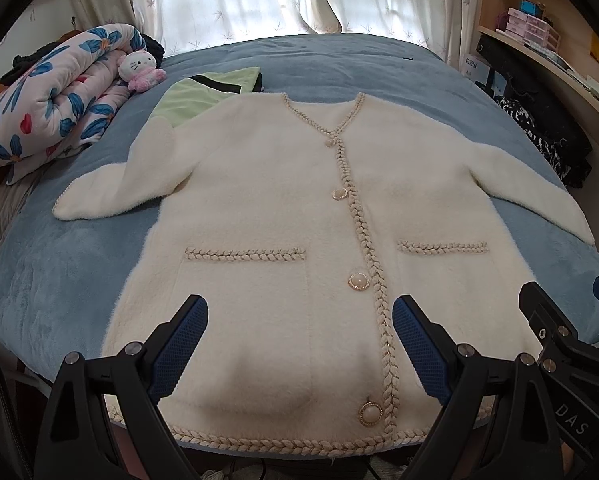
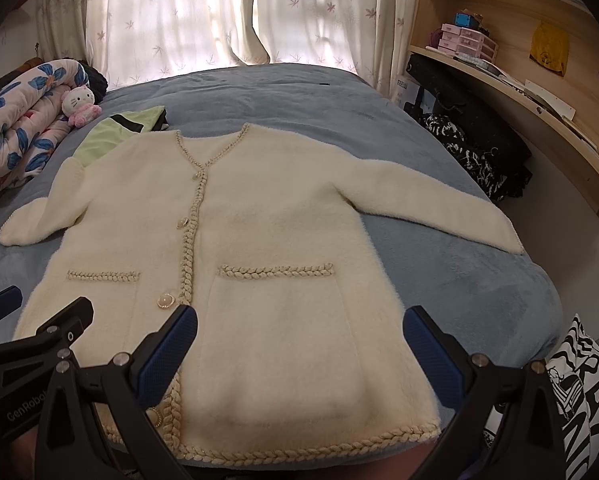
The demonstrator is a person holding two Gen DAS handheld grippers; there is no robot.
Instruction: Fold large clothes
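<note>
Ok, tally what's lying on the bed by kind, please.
Cream cardigan: 1
Green garment: 1
Floral quilt: 1
Plush cat toy: 1
Total: 4; a dark item behind the quilt is too hidden to count.

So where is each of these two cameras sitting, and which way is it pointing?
Left wrist view: on the left gripper, looking along its open fingers at the cream cardigan; the right gripper shows alongside.
Right wrist view: on the right gripper, open, above the cardigan's pocket; the left gripper shows alongside.
Shared: cardigan, blue bed, plush cat.
</note>
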